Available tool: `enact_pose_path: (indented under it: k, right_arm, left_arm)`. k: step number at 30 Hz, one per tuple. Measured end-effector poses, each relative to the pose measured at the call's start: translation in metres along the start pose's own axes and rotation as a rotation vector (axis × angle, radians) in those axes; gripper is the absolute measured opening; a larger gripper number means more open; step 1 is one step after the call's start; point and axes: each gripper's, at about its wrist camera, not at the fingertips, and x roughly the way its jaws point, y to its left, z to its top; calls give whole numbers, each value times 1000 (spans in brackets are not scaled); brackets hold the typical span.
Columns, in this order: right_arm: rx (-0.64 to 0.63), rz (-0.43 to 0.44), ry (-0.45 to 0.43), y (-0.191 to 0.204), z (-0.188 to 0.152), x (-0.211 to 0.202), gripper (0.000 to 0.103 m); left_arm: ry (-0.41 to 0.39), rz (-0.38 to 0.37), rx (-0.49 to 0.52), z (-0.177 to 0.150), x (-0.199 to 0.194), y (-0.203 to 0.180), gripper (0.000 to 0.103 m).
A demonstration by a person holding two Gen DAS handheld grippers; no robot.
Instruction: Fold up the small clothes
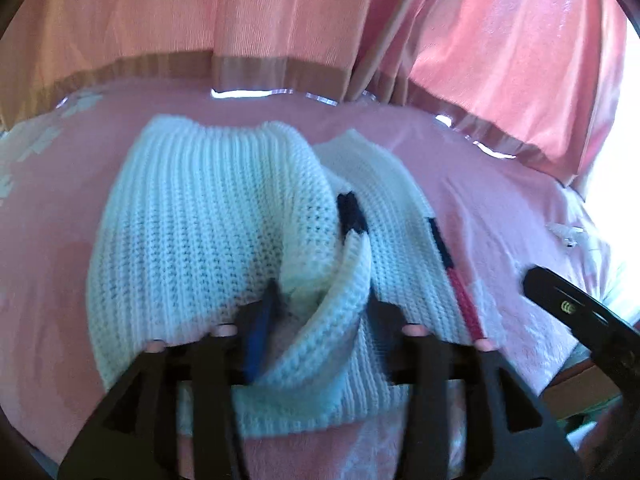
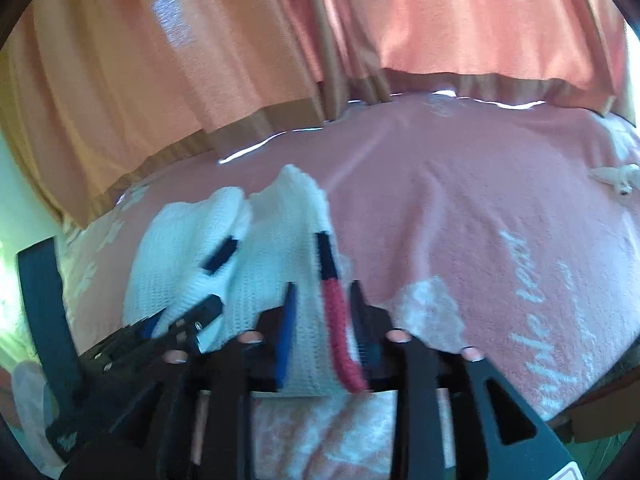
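Two hand-held grippers hang over a white knitted sweater (image 1: 208, 216) spread on a pink blanket (image 1: 512, 216).

Nearest the left wrist camera, the left gripper (image 1: 320, 300) stands with its jaws apart. A raised fold of the sweater's ribbed edge rises in the gap between them, but the pads do not visibly press on it. One blue-padded finger (image 1: 260, 332) sits just left of that fold. Beyond the fingers, the knit is doubled over itself, with a navy band (image 1: 352, 212) at the crease. To the right, a navy-and-red trim strip (image 1: 460, 280) runs along the sweater's side edge. Further right, part of the right gripper's dark body enters at the frame edge.

In the right wrist view, the right gripper (image 2: 322, 300) also has its jaws parted. The sweater's edge and its red trim (image 2: 340, 336) lie between the fingers; contact cannot be told through the blur. The left gripper (image 2: 188, 320) reaches in from the left, just beside the knit.

Past the sweater, the blanket carries white lettering (image 2: 552, 320) to the right of the right gripper. Farthest off, pink-orange curtains (image 2: 200, 80) with a brown hem hang behind the blanket.
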Motion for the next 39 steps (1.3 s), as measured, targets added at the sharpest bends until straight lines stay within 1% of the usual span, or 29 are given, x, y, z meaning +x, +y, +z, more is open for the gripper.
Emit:
enact_pose_path:
  k: [1, 2, 3, 4, 6, 7, 8, 10, 13, 15, 16, 17, 18, 19, 20, 22, 23, 24, 25, 26, 27, 28, 29, 30, 31, 32, 34, 36, 39]
  right_arm:
    - [-13, 31, 9, 5, 3, 0, 46]
    - [-28, 56, 20, 10, 6, 0, 49]
    - [-47, 91, 35, 16, 11, 0, 55]
    - [-77, 146, 65, 24, 17, 2, 64]
    - [-145, 222, 130, 41, 28, 10, 73]
    - [-193, 257, 177, 52, 37, 22, 73]
    - [-209, 268, 198, 56, 42, 29, 73]
    - [-239, 256, 265, 67, 54, 59, 73]
    - [-228, 257, 366, 75, 57, 106, 73]
    - [-203, 253, 414, 74, 54, 130, 73]
    - [-178, 256, 448, 74, 50, 142, 69]
    - [-146, 265, 471, 72, 45, 150, 59]
    - [-114, 288, 488, 71, 43, 154, 30]
    - [-79, 322, 506, 71, 42, 154, 24]
    - [-68, 330, 487, 71, 43, 149, 22]
    - [-102, 356, 392, 77, 54, 122, 20]
    - [-102, 388, 344, 76, 60, 107, 19]
    - [-93, 419, 305, 73, 65, 92, 19]
    - [-87, 431, 261, 65, 69, 75, 19]
    - [-102, 394, 225, 55, 68, 67, 20]
    - [-117, 326, 225, 46, 66, 70, 20]
    - [-113, 241, 264, 33, 59, 82, 21]
    - [-82, 166, 316, 17, 50, 96, 21]
    - [-44, 128, 370, 3, 42, 109, 22]
    - [-27, 125, 386, -4, 38, 113, 24]
    - [-15, 141, 378, -8, 37, 111, 26]
    - [-9, 177, 368, -11, 37, 102, 33]
    - [-16, 186, 341, -13, 33, 86, 36]
    - [-5, 225, 328, -19, 23, 62, 41]
  left_arm:
    - [-22, -5, -2, -4, -12, 3, 68]
    - [-53, -6, 5, -10, -26, 8, 68]
    - [-68, 0, 16, -12, -31, 8, 68]
    - [-89, 23, 40, -18, -41, 11, 69]
    - [-102, 47, 58, -25, -47, 15, 69]
    - [-98, 47, 57, -29, -46, 18, 69]
    - [-93, 50, 56, -31, -45, 20, 69]
    - [-66, 45, 43, -34, -37, 21, 69]
    - [-38, 36, 16, -36, -26, 23, 69]
    - [-24, 40, 10, -38, -20, 23, 68]
    - [-15, 44, 13, -39, -18, 24, 67]
    - [-13, 50, 17, -40, -16, 24, 64]
    - [-10, 53, 19, -41, -15, 24, 62]
    - [-2, 52, 21, -41, -14, 24, 59]
    - [-1, 52, 11, -40, -14, 26, 57]
    - [-10, 14, -14, -35, -19, 27, 56]
    - [-20, 2, -22, -31, -23, 26, 55]
    - [-25, -3, -22, -29, -25, 25, 54]
    - [-25, -12, -15, -25, -26, 22, 55]
    - [-21, -20, -13, -25, -25, 20, 55]
    - [-13, -38, -12, -24, -23, 18, 55]
    - [7, -58, -12, -26, -18, 16, 55]
    - [27, -67, -16, -28, -15, 15, 55]
    - [42, -81, -23, -30, -12, 15, 56]
    - [53, -110, -35, -34, -13, 16, 56]
    - [54, -120, -36, -37, -16, 16, 59]
    - [42, -94, 1, -43, -23, 17, 61]
    - [32, -69, 37, -47, -31, 20, 61]
    - [18, -49, 80, -49, -46, 30, 67]
